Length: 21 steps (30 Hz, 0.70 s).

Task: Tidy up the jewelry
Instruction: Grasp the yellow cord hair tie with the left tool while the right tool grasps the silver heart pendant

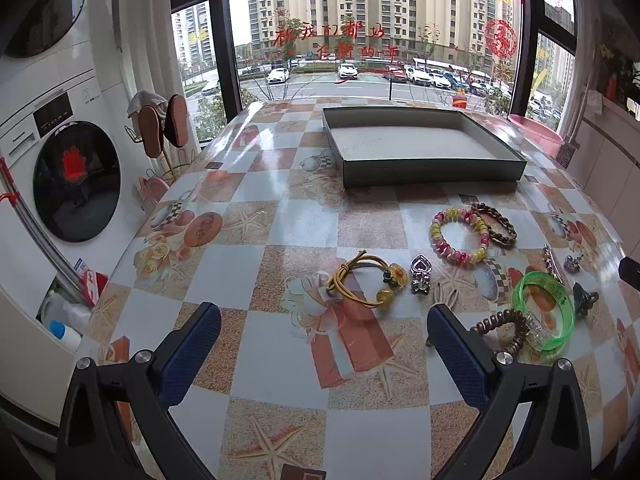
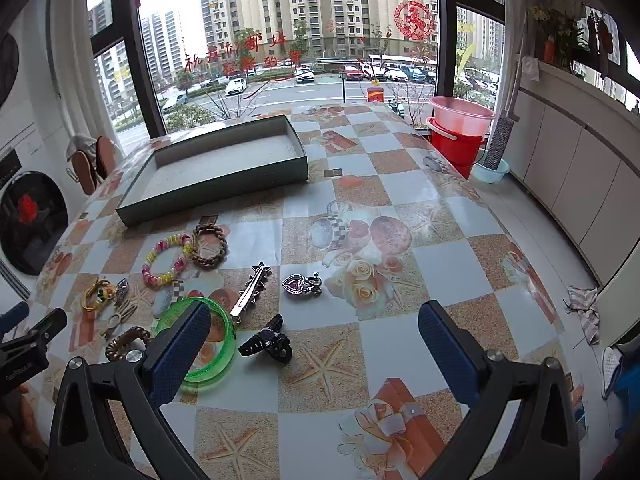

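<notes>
In the right wrist view, our right gripper's left blue textured finger pad covers the near left arc of the translucent green plastic bangle, and the brown spiral hair tie beside it is half hidden behind the finger's black arm. In the left wrist view, our left gripper's right blue pad hides one end of a thin beige hairpin. Far to that gripper's right, the small purple trinket is too small and blurred for us to identify. The picture's right edge cuts off a black object there.
</notes>
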Each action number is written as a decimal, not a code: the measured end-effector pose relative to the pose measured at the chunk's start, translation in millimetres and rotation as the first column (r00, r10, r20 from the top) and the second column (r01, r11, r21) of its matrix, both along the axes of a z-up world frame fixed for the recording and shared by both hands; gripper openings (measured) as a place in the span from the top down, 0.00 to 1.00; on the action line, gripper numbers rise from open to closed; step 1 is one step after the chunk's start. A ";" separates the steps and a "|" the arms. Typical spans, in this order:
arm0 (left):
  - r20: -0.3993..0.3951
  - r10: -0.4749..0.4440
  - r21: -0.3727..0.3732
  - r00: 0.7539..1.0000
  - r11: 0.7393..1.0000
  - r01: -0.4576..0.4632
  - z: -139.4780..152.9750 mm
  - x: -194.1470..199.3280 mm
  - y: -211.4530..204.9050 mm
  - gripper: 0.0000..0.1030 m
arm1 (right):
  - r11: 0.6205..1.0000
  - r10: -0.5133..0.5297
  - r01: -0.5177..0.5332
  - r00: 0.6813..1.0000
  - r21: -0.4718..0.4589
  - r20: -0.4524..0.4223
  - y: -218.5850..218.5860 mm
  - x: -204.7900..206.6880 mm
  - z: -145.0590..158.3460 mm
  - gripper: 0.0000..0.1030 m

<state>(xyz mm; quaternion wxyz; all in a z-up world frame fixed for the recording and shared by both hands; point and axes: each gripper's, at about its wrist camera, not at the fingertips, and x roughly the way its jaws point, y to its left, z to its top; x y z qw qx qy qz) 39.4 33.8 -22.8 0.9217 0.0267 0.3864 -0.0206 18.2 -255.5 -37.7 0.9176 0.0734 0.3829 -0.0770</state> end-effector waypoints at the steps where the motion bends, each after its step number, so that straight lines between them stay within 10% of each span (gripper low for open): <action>1: -0.017 -0.005 0.003 1.000 1.000 0.005 -3.6 5.1 0.7 0.00 | 1.000 -0.003 0.003 1.000 0.000 -0.017 -3.9 3.9 -2.1 0.00; 15: -0.148 -0.116 -0.030 0.982 0.993 0.113 -29.3 55.3 -10.0 0.00 | 0.996 0.086 -0.077 0.969 0.048 -0.234 -24.1 72.7 -39.4 0.00; 21: -0.167 -0.141 -0.025 0.976 0.990 0.139 -35.2 62.9 -17.8 0.02 | 0.994 0.112 -0.111 0.956 0.019 -0.272 -14.2 81.0 -50.7 0.15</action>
